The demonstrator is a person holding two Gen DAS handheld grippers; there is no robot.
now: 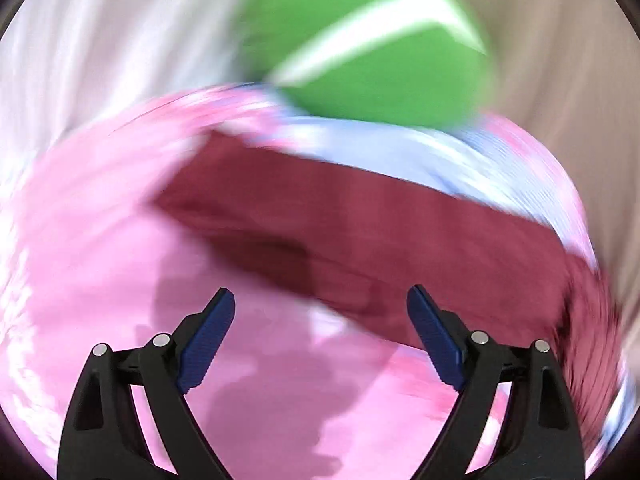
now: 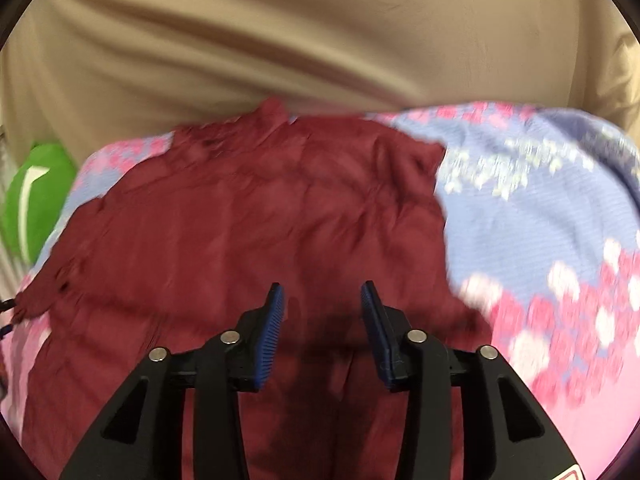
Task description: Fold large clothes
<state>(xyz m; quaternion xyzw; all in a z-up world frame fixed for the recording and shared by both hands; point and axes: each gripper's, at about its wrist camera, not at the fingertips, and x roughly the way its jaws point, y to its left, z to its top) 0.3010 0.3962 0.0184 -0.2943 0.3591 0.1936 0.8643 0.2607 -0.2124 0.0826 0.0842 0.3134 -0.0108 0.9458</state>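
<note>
A dark red garment (image 2: 248,216) lies spread on a pink and blue floral bedcover (image 2: 540,208). In the blurred left wrist view the garment (image 1: 360,224) runs as a band across the middle, beyond my left gripper (image 1: 320,312), which is open and empty over the pink cover (image 1: 100,240). My right gripper (image 2: 322,304) is open and empty, low over the garment's near part, with cloth showing between the blue pads (image 2: 272,320).
A green cushion with a white stripe (image 1: 372,48) lies past the bedcover's far edge; it also shows in the right wrist view (image 2: 32,196) at the left. A beige sheet (image 2: 300,40) fills the background. White cloth (image 1: 80,40) is at the upper left.
</note>
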